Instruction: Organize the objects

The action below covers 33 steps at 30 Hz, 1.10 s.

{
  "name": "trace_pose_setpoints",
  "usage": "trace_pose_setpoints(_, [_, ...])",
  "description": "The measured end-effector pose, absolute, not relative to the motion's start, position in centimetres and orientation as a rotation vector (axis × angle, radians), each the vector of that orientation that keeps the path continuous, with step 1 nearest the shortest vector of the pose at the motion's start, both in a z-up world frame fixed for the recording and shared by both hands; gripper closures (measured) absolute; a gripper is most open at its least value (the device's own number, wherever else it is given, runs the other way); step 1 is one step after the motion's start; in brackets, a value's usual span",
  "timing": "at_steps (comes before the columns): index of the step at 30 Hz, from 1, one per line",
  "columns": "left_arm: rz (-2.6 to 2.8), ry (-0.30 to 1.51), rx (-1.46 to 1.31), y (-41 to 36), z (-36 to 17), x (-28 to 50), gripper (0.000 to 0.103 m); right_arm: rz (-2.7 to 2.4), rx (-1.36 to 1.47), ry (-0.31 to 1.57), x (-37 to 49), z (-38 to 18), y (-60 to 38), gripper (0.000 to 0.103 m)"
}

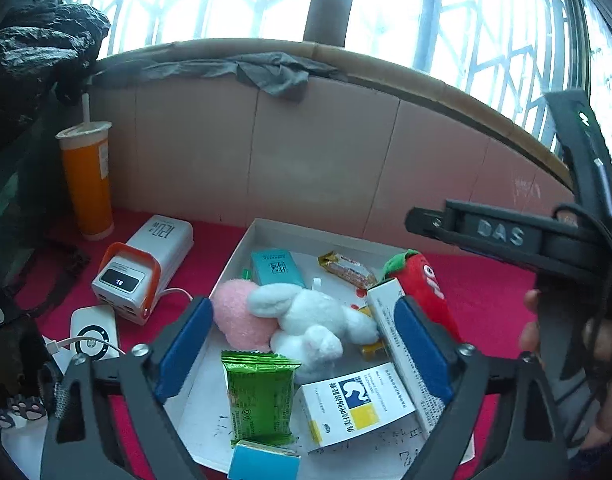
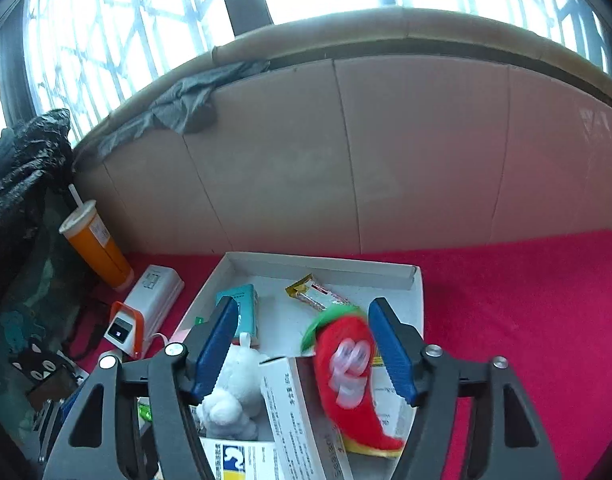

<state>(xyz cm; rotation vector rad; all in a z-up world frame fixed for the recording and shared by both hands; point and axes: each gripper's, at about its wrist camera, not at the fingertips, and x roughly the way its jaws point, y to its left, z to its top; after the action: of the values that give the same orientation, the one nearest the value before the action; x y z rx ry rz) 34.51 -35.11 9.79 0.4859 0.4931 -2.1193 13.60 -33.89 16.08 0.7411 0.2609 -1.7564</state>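
Note:
A shallow white box (image 1: 266, 229) (image 2: 325, 261) on the red cloth holds a white and pink plush rabbit (image 1: 306, 320) (image 2: 234, 396), a red plush chili (image 1: 423, 284) (image 2: 351, 376), white medicine boxes (image 1: 355, 404) (image 2: 302, 420), a teal box (image 1: 278, 268) (image 2: 242, 308), a green snack pack (image 1: 260, 396) and a snack bar (image 1: 347, 270) (image 2: 315, 294). My left gripper (image 1: 306, 346) is open over the rabbit. My right gripper (image 2: 306, 354) is open, with the blurred chili between its fingers, loose. In the left wrist view the right gripper (image 1: 505, 236) shows at the right.
An orange cup with a straw (image 1: 88, 176) (image 2: 96, 250) and a white and orange power bank (image 1: 146, 268) (image 2: 144, 312) stand left of the box. A white charger (image 1: 94, 332) lies near them. A cardboard wall (image 1: 306, 152) (image 2: 365, 160) runs behind. Dark bags (image 1: 38, 44) sit at left.

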Motion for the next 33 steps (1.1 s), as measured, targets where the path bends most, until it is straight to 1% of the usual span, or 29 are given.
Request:
trace_pose_setpoints(4, [-2.109,0.444,0.470,-34.1,10.6,34.5,0.007,-1.771,0.696,0.240,14.1,17.2,-31.8,0.028])
trace_pose_setpoints(6, [-2.095,0.419,0.462,-33.5,10.9,34.4,0.006,-1.771,0.670,0.216,14.4,17.8,-30.4,0.023])
trace_pose_setpoints(9, [-2.072,0.406,0.448,-32.8,11.3,34.6,0.006,-1.784,0.607,0.183,14.9,18.9,-28.2,0.018])
trace_pose_setpoints(11, [-2.046,0.399,0.450,-32.5,11.5,34.8,0.004,-1.808,0.548,0.161,15.4,19.8,-26.4,0.016])
trace_pose_setpoints(13, [-2.021,0.394,0.461,-32.0,11.7,35.1,0.003,-1.859,0.495,0.132,15.6,20.5,-24.4,0.009])
trace_pose_setpoints(15, [-2.027,0.403,0.471,-31.5,12.0,35.4,0.003,-1.884,0.486,0.101,15.5,20.7,-22.8,0.000])
trace_pose_setpoints(17, [-1.986,0.385,0.491,-30.7,12.2,35.5,0.003,-1.881,0.514,0.097,15.5,20.5,-21.5,0.000])
trace_pose_setpoints(21, [-1.900,0.290,0.488,-28.3,13.0,35.5,0.003,-1.881,0.531,0.058,15.6,20.5,-19.0,0.000])
trace_pose_setpoints(27, [-1.977,0.319,0.400,-25.2,14.8,36.5,0.003,-1.913,0.481,-0.001,15.9,21.3,-15.4,0.000])
trace_pose_setpoints(33, [-1.995,0.307,0.397,-23.2,15.9,36.4,0.003,-1.952,0.441,-0.032,15.9,21.8,-12.5,0.000])
